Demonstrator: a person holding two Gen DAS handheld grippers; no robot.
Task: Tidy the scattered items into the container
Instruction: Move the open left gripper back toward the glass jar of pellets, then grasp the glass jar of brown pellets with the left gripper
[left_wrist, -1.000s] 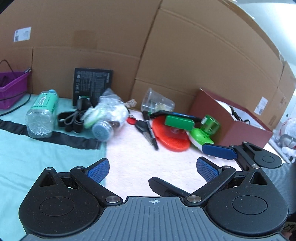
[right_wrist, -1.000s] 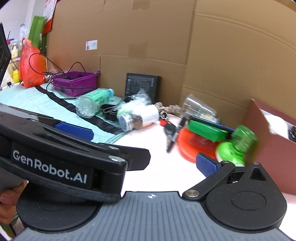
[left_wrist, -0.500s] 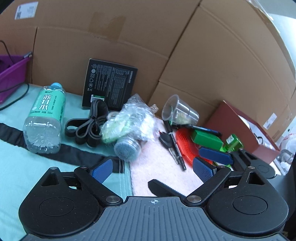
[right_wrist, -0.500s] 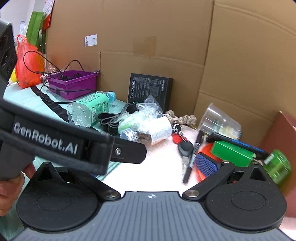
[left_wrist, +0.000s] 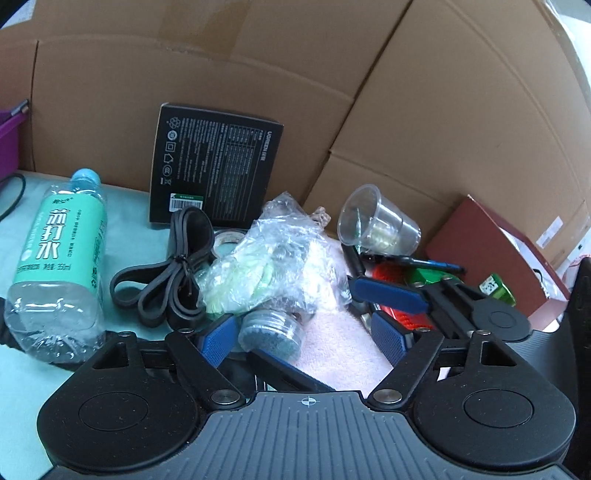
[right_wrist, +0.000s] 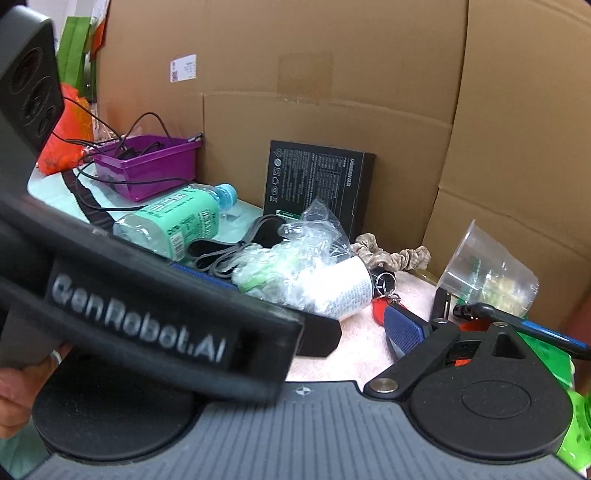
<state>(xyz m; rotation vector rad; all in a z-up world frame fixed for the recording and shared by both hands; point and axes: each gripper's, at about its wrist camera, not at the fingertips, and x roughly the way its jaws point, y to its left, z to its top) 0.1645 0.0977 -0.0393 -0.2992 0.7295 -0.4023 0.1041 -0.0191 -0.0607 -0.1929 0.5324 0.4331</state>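
Observation:
A small jar wrapped in a crumpled clear bag (left_wrist: 273, 295) lies on the pink cloth, its round end between the blue pads of my left gripper (left_wrist: 303, 339). The jaws are closing, and the right pad still stands clear of the jar. My right gripper (right_wrist: 306, 332) is also closing, with nothing pressed. Its right pad (right_wrist: 402, 332) hangs by a red key fob (right_wrist: 378, 310), while the left gripper's body hides its left finger. A dark red box (left_wrist: 491, 258) stands open at the right.
Around the bag lie a green-labelled water bottle (left_wrist: 62, 258), black rubber straps (left_wrist: 166, 284), a black carton (left_wrist: 214, 166), a tipped clear cup (left_wrist: 376, 221), a pen (left_wrist: 424, 262) and a scrunchie (right_wrist: 391, 254). A purple basket (right_wrist: 147, 166) holds cables. Cardboard walls close the back.
Both grippers have moved forward and left toward the pile. The bagged jar now sits between the left pads, and both pairs of jaws have narrowed a little.

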